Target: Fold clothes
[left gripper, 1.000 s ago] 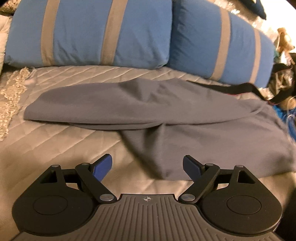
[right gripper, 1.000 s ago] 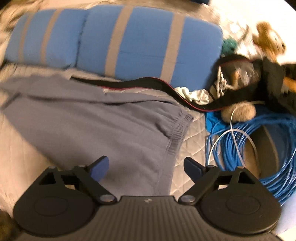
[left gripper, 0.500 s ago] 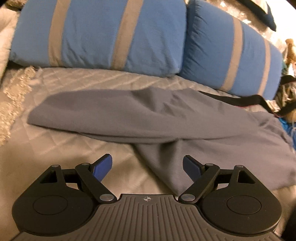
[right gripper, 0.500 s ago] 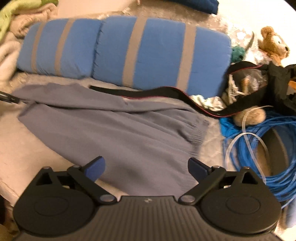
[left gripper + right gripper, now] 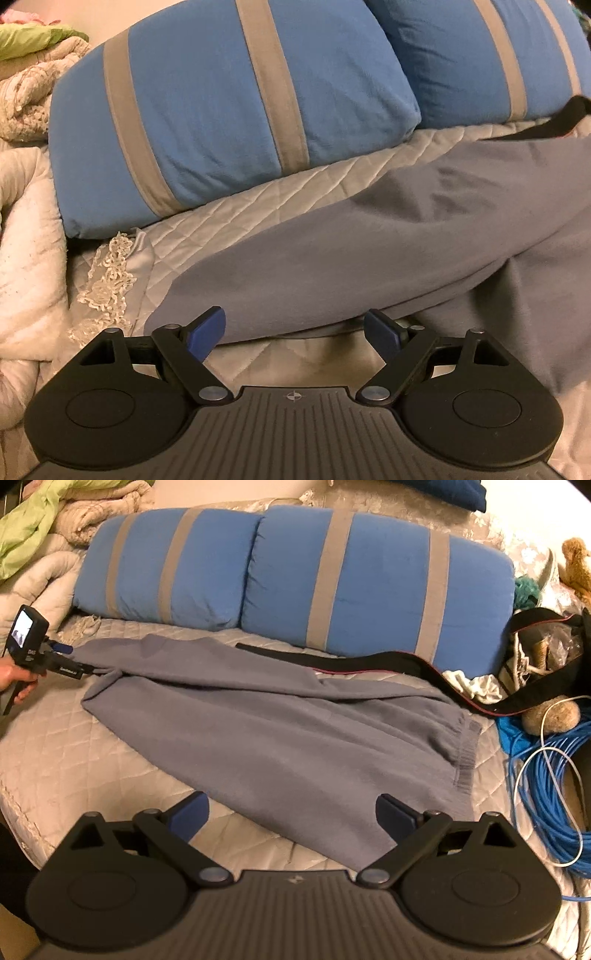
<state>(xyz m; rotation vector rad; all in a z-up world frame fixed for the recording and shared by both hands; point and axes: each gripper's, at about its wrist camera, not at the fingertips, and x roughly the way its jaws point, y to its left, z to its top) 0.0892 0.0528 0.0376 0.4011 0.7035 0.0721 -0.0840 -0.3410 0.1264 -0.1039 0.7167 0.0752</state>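
Grey sweatpants (image 5: 280, 731) lie spread on the quilted bed, waistband (image 5: 466, 753) at the right, legs reaching left. In the left wrist view the end of the upper leg (image 5: 295, 280) lies just in front of my left gripper (image 5: 294, 332), which is open with the leg's edge between its blue fingertips. The left gripper also shows in the right wrist view (image 5: 79, 670), at the left leg end. My right gripper (image 5: 291, 814) is open and empty above the near edge of the pants.
Two blue pillows with grey stripes (image 5: 303, 576) lie behind the pants. A black strap (image 5: 369, 662) crosses the bed behind them. A blue cable coil (image 5: 546, 775), a bag and a plush toy (image 5: 576, 565) sit at the right. Blankets (image 5: 22, 92) are piled at the left.
My left gripper has moved left and forward, down to the end of the pant leg. My right gripper has pulled back and up, so more of the pants show.
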